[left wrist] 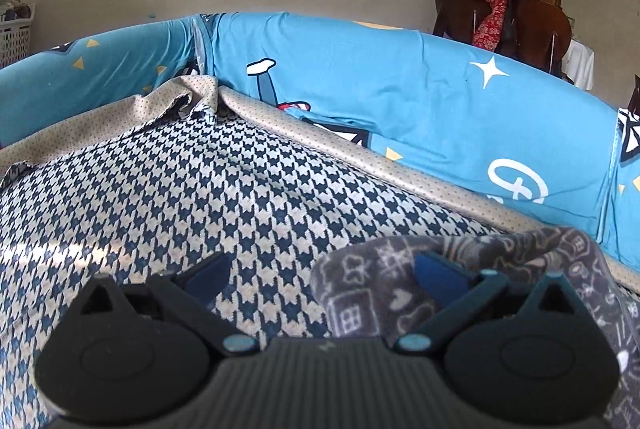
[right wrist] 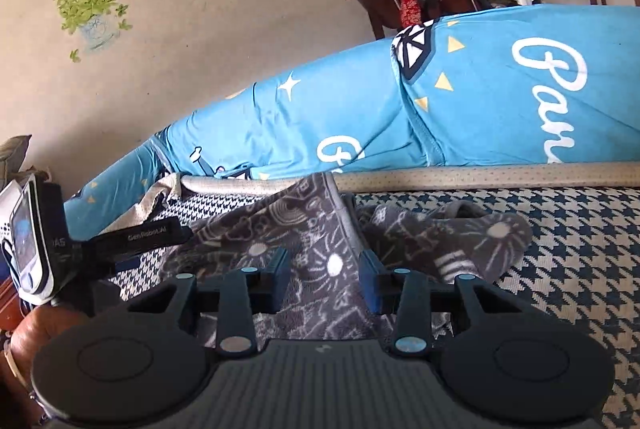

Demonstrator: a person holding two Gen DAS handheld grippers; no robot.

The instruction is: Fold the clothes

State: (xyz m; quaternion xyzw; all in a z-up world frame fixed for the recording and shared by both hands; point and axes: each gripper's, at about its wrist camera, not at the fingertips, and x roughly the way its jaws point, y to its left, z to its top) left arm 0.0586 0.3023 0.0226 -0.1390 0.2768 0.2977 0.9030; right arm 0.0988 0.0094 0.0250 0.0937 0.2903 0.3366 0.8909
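- Your task garment, a dark grey fleece piece of clothing with white doodle prints point(right wrist: 320, 229), lies bunched in the lower middle of the right wrist view, on the navy-and-cream houndstooth cover of the sofa seat point(right wrist: 560, 249).
- In the left wrist view the same grey fleece point(left wrist: 360, 289) sits at the lower right, draped over the seat's houndstooth cloth point(left wrist: 200, 189).
- Your right gripper point(right wrist: 324, 275) has its blue-padded fingers point(right wrist: 276, 277) set narrowly apart, with a raised fold of the fleece between them; you cannot tell whether the pads press it.
- Your left gripper point(left wrist: 320, 273) has its fingers point(left wrist: 208, 275) spread wide; the right-hand one lies against the fleece edge, and bare houndstooth shows in the gap.
- In the right wrist view your left gripper's body point(right wrist: 40, 241) shows at the left edge, with your hand point(right wrist: 44, 333) below it.
- Behind the seat runs a bright blue cushion cover with white stars and lettering point(left wrist: 400, 89), edged below by a beige dotted strip point(left wrist: 360, 149).
- Dark wooden chairs with a red floral cloth point(left wrist: 492, 13) stand at the upper right, against a plain wall.
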